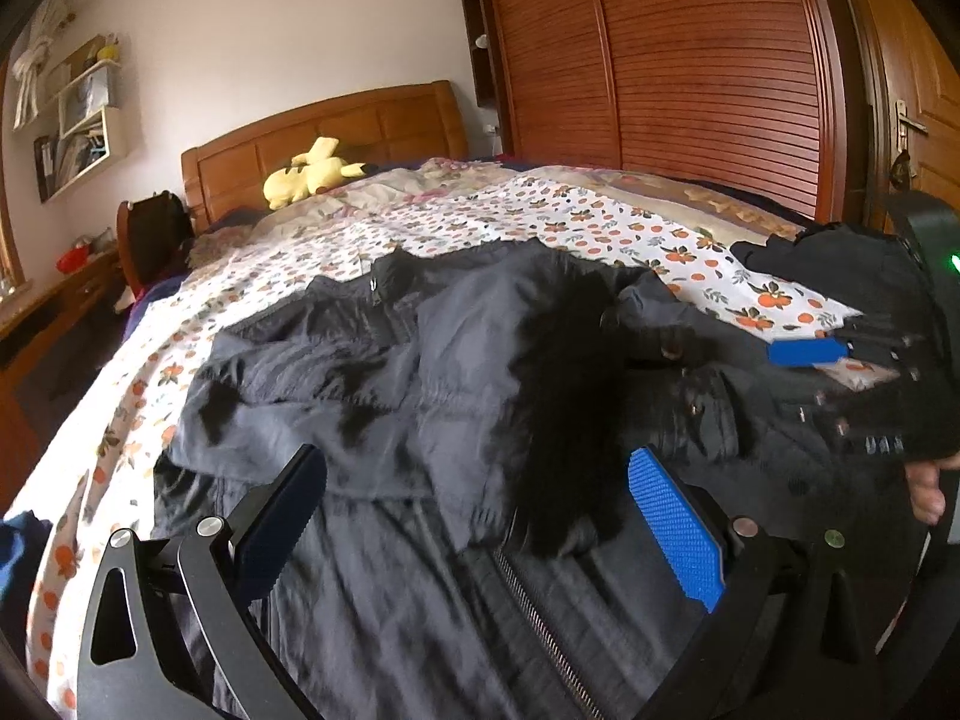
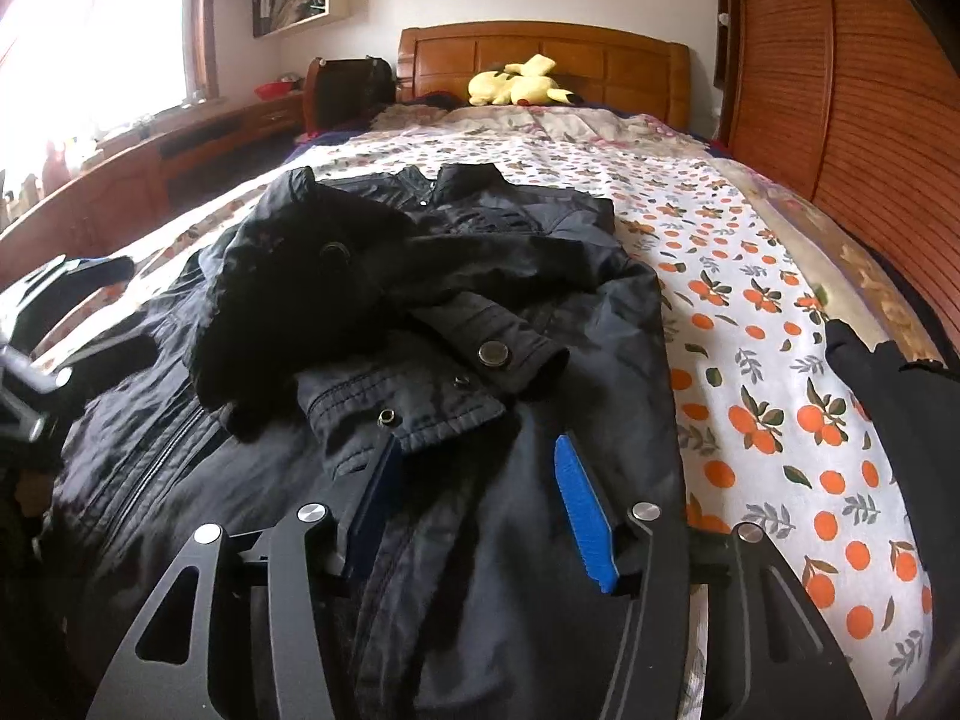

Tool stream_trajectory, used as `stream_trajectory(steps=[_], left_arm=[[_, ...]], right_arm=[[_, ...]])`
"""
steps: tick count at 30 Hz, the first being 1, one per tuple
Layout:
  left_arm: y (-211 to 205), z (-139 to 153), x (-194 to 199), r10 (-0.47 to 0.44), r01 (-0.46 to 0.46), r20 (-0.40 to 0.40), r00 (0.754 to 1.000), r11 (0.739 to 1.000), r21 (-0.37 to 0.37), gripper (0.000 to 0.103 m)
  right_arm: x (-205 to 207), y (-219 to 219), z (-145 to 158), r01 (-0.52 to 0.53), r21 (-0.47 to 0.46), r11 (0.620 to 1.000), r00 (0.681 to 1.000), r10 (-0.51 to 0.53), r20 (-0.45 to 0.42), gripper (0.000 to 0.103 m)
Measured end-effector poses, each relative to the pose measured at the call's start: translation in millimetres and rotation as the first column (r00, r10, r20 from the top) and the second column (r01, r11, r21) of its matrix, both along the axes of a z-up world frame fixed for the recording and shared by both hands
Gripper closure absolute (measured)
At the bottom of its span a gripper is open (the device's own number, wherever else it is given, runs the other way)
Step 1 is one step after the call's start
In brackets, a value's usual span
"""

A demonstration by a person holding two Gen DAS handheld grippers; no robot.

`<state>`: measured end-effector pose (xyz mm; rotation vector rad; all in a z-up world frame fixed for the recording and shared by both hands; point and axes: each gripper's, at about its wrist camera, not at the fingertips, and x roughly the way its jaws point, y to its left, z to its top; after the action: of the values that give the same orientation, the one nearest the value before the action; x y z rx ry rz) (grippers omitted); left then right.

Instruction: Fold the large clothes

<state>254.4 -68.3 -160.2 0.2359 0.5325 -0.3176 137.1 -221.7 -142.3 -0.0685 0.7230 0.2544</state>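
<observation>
Dark jacket (image 2: 456, 276) spread on the bed (image 2: 750, 312), both tools over it.

Left tool (image 1: 480, 474) gapes wide with nothing between its pads; right tool (image 2: 474, 456), about half open, grips nothing just above a snap cuff (image 2: 498, 354).

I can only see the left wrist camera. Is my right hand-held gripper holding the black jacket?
Observer: No. The right hand-held gripper is open over the jacket, with nothing pinched between its pads.
Operator: What's just in front of it?
Observer: A sleeve cuff with a round silver snap, lying across the jacket's front.
Operator: Is there a window in the room?
Observer: Yes, a very bright window on the left side of the right wrist view.
</observation>
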Motion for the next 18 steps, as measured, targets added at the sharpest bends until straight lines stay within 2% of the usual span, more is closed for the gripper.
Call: stream_trajectory(steps=[9, 17, 18], left_arm=[[-32, 30, 36, 0.010, -0.010, -0.021, 1.000, 1.000, 0.001, 0.002], [-54, 24, 62, -0.011, 0.011, -0.078, 0.997, 1.000, 0.002, 0.002], [-55, 22, 64, -0.020, 0.019, -0.078, 0.997, 1.000, -0.008, 0.007]], right_arm=[[-7, -12, 2, -0.025, 0.043, 0.999, 1.000, 0.026, -0.001, 0.050], [-9, -20, 3, -0.037, 0.070, 0.997, 0.999, 0.037, 0.001, 0.050], [-10, -20, 4, -0.037, 0.068, 0.997, 0.999, 0.036, 0.005, 0.050]])
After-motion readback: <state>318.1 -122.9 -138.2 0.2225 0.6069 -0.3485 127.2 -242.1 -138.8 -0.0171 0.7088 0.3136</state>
